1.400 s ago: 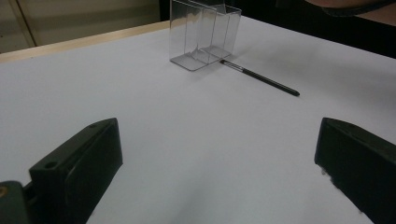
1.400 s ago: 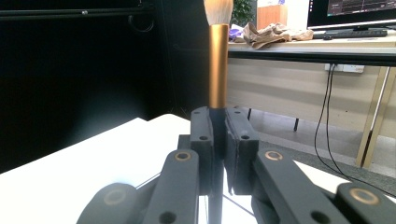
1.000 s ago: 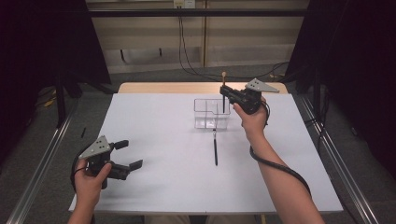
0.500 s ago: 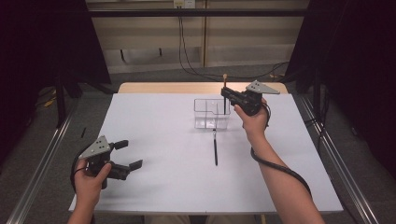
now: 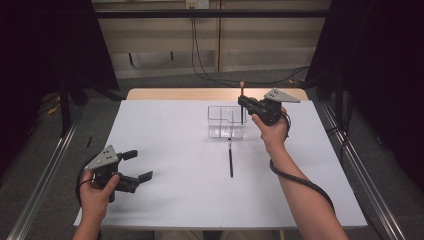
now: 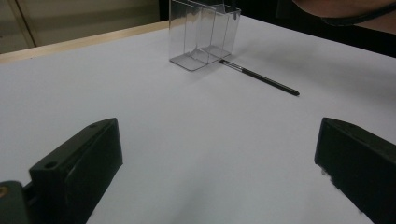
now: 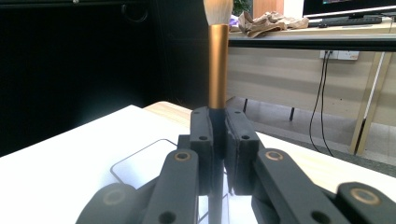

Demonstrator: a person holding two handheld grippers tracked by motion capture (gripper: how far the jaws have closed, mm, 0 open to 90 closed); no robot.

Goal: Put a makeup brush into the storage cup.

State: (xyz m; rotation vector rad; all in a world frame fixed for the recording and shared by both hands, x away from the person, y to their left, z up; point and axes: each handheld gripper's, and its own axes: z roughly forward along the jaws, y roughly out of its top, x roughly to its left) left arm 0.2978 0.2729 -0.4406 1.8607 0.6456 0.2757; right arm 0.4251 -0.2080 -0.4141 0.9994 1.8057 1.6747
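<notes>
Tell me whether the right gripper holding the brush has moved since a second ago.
No. The right gripper with its brush sits over the same right end of the clear organizer.

No readable text, label, brand, number or sign on anything in view.

My table (image 5: 165, 125): white top, bare wood strip along its far edge. On it, a clear plastic organizer (image 5: 226, 121) with compartments stands toward the far side. A thin dark brush (image 5: 230, 157) lies flat just before it, tip touching its base.
</notes>
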